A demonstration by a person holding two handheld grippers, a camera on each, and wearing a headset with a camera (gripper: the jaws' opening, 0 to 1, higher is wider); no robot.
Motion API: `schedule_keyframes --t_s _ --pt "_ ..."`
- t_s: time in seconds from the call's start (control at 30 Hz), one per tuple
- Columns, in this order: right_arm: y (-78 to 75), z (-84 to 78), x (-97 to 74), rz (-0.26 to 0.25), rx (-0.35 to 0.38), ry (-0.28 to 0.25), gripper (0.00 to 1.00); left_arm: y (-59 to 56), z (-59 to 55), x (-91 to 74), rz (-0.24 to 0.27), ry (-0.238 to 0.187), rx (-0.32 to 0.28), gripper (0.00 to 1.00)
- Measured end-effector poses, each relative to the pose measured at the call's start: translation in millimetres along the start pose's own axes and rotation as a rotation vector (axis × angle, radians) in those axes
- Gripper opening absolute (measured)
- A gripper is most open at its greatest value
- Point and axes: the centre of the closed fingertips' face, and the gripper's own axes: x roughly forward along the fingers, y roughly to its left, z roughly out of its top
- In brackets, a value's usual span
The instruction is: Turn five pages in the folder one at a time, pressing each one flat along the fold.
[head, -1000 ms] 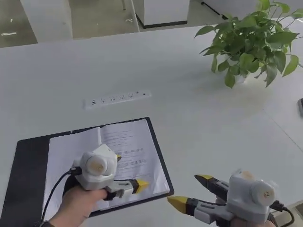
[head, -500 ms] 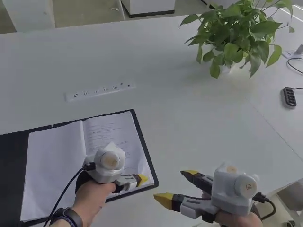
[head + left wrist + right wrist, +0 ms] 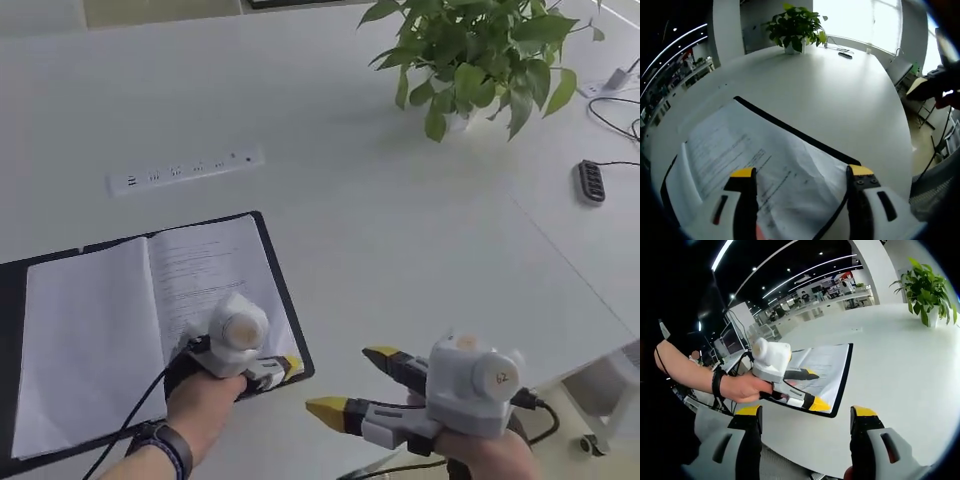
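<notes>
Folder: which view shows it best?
The head view: nearly the whole open folder, both pages lying flat. The left gripper view has its right page close up; the right gripper view shows it small, partly behind the left gripper.

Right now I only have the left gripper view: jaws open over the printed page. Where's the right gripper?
Observer: The right gripper is off the folder, over bare table to its right. Its jaws are open and hold nothing.
Operator: Is the left one gripping the sheet?
Observer: No. In the right gripper view, the left gripper has one jaw above the printed page and the other at the folder's near edge. I can't tell if it touches.
Operator: Anything beyond the folder?
Observer: In the head view, a white power strip lies on the table past the folder's far edge, apart from it.
</notes>
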Motion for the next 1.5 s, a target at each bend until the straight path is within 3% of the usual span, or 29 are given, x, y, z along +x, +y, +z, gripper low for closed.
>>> schedule_keyframes --t_s 1.13,1.37,1.5 --pt "-9.3 5.6 32.3 0.096 0.007 0.03 0.67 12.4 1.2 -6.5 -0.012 -0.023 -0.053 0.59" --pt "-17.0 17.9 53.5 0.114 0.071 -0.006 0.61 16.3 0.0 -9.4 -0.013 -0.046 -0.092 0.54" --pt "-25.9 21.9 75.0 0.117 0.171 -0.039 0.57 15.7 0.1 -9.4 -0.014 -0.047 -0.084 0.53"
